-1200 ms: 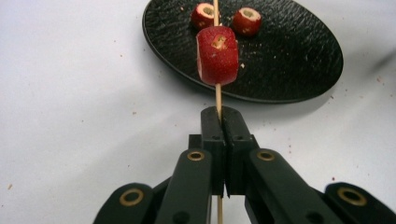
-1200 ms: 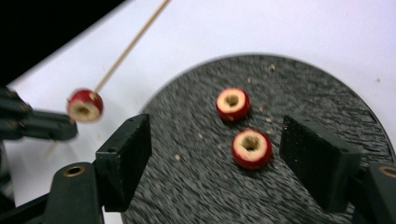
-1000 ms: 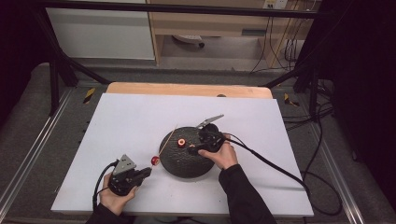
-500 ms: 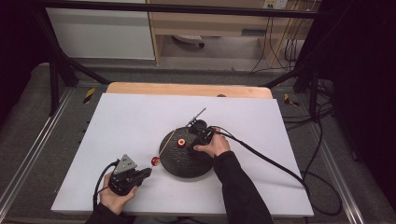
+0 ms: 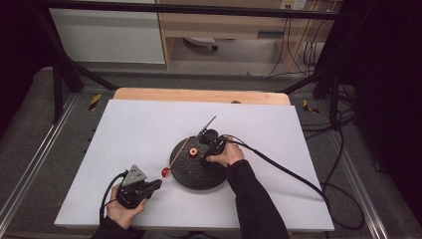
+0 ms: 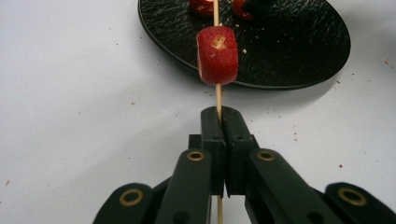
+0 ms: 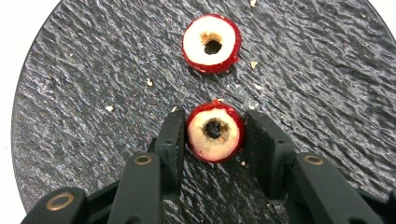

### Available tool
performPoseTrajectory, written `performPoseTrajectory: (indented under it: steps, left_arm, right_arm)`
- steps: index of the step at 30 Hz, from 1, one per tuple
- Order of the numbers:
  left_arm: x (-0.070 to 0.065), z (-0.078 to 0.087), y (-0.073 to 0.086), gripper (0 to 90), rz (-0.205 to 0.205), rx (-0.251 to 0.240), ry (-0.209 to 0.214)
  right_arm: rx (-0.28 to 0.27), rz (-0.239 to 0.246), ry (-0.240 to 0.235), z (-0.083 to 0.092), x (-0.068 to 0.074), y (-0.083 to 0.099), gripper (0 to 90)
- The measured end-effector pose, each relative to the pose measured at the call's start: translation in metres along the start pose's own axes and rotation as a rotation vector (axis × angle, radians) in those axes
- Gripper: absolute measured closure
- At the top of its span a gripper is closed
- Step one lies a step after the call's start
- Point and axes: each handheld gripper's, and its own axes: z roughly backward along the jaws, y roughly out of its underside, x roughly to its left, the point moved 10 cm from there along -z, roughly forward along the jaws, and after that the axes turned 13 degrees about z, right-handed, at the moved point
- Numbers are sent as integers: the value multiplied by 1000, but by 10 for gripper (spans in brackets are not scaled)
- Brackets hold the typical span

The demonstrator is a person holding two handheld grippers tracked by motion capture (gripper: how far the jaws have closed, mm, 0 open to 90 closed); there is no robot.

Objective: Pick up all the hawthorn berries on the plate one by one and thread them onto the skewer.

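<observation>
My left gripper (image 6: 220, 116) is shut on a thin wooden skewer (image 6: 217, 95). A red fruit piece (image 6: 217, 55) is threaded on the skewer, just short of the black plate (image 6: 289, 51). From above, the left gripper (image 5: 158, 183) sits near the table's front and the skewer (image 5: 178, 153) slants up over the plate (image 5: 199, 177). My right gripper (image 7: 215, 133) points down onto the plate (image 7: 93, 93). Its jaws have just been closing, and both pads now touch a red-skinned fruit slice with a hole (image 7: 205, 144). A second slice (image 7: 212, 44) lies just beyond it.
The plate rests on a white sheet (image 5: 129, 129) over a wooden table. Crumbs dot the plate and the sheet. The right gripper's cable (image 5: 288, 172) trails off to the right across the sheet. A black frame and a cabinet stand behind the table.
The right hand has shifted a little left and down over the plate, and its jaws have closed around the near slice. The left hand and skewer have stayed put.
</observation>
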Motion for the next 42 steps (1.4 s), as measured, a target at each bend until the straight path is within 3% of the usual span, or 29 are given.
performPoseTrajectory:
  steps: [3,7,16,27,38,42]
  left_arm:
    - [0,0,0,886,0,-2,1]
    - [0,0,-1,886,3,-6,1]
    - [-2,3,-2,886,5,-21,2]
    - [-5,3,-3,886,1,-34,4]
    - [-8,4,-4,886,3,-49,6]
    - [-9,4,-4,886,1,-51,7]
  right_arm:
    - [-12,-11,0,2,1,-1,603]
    - [-67,-35,3,11,1,-7,605]
    - [-216,-167,-13,37,7,-17,607]
    - [-516,-315,-62,58,21,-16,608]
    - [-795,-473,-71,67,27,-15,608]
    - [-866,-508,-59,68,27,-16,608]
